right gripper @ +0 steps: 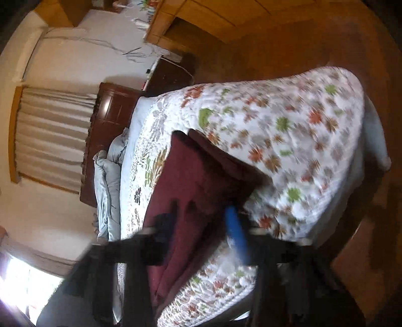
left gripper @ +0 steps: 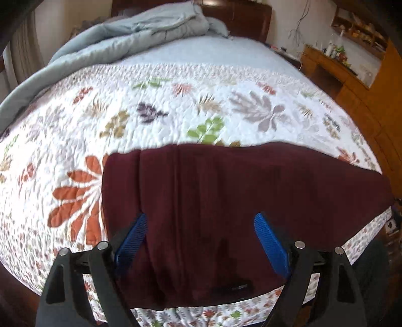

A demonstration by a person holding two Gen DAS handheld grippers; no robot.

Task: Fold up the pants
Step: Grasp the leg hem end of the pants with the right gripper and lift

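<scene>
The pants (left gripper: 226,201) lie spread flat on the quilt (left gripper: 176,113) that covers the bed, at the near edge, their lower end reaching that edge. The left gripper (left gripper: 201,226) hangs above them, one finger to each side of the cloth's middle, apart from it. Behind the quilt lies a bare sheet (left gripper: 201,55), and on it, toward the far left, a bunched comforter (left gripper: 150,25) against the headboard (left gripper: 246,17). To the right of the bed stands a desk (left gripper: 326,68) with shelves (left gripper: 361,30) above it. In the blurred right wrist view, the right gripper (right gripper: 201,226) seems to sit at the pants' edge; a curtain (right gripper: 55,135) hangs beside the headboard.
</scene>
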